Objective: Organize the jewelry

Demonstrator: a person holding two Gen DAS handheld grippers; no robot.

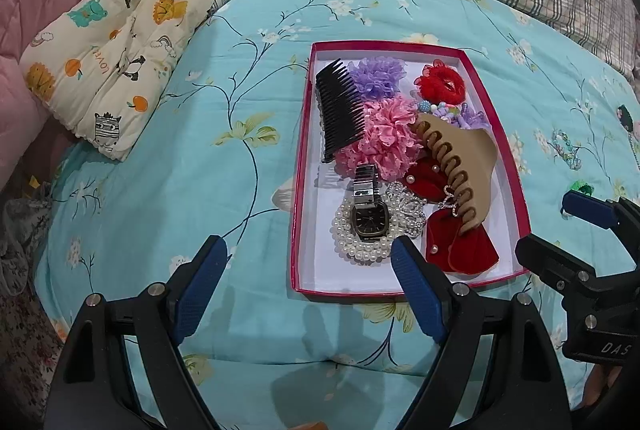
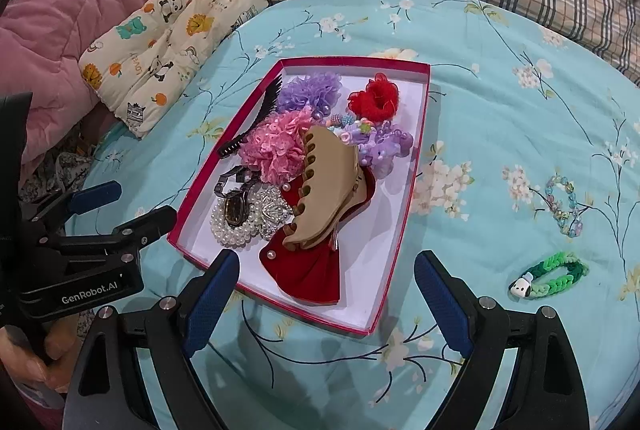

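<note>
Two grippers hover empty — left gripper (image 1: 308, 270) spread wide at the red tray's (image 1: 496, 102) near corner, right gripper (image 2: 326, 288) equally wide. Tray holds one black comb (image 1: 340, 110), one watch (image 1: 370, 216) on pearls, three ruffled scrunchies. Two bracelets wait outside — beaded bracelet (image 2: 564, 206), green bracelet (image 2: 554, 276). Small beads behind the tan claw clip (image 2: 328, 190) blur together.

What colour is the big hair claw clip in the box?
Beige, seen best in the right wrist view: hair claw clip.
</note>
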